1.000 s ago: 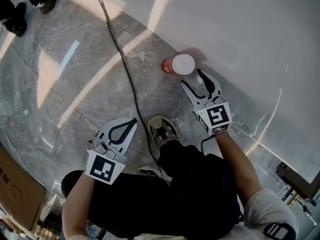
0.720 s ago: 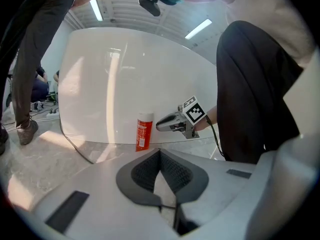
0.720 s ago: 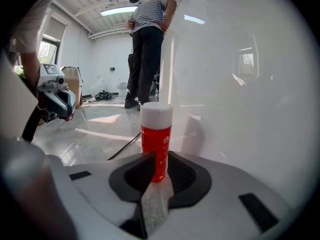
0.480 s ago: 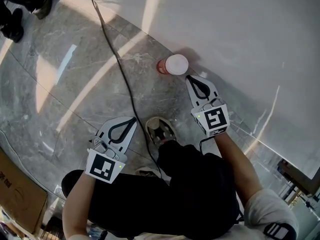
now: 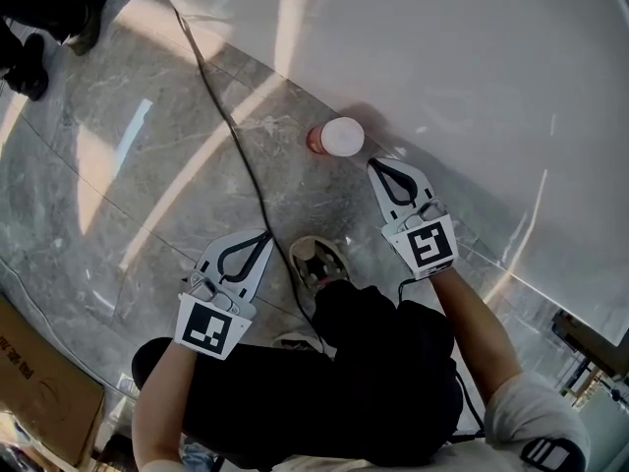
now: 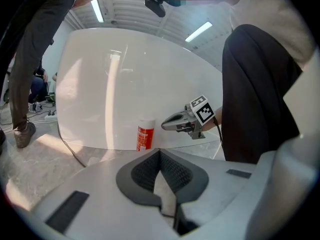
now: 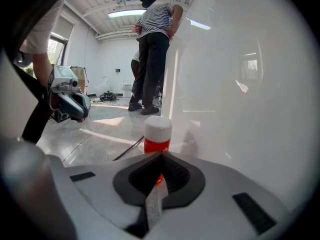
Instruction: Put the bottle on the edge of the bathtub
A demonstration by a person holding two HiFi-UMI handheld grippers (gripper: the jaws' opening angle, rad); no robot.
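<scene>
An orange bottle with a white cap [image 5: 339, 138] stands upright on the grey marble floor, right against the white outer wall of the bathtub [image 5: 472, 77]. My right gripper [image 5: 377, 165] is shut and empty, its tips a short way behind the bottle [image 7: 157, 134] and apart from it. Lower left, my left gripper [image 5: 265, 234] hangs over the floor, shut with nothing in it. In the left gripper view the bottle [image 6: 145, 135] stands ahead by the tub wall, with the right gripper [image 6: 167, 125] beside it.
A black cable [image 5: 246, 155] runs across the floor past the bottle. The person's shoe [image 5: 316, 259] is between the grippers. A cardboard box [image 5: 39, 391] sits lower left. Other people stand further off [image 7: 152, 49], with feet at the top left [image 5: 49, 8].
The right gripper's jaws stood open close to the bottle a second ago; they have shut empty and drawn back slightly. The bottle stays on the floor. The left gripper has barely moved.
</scene>
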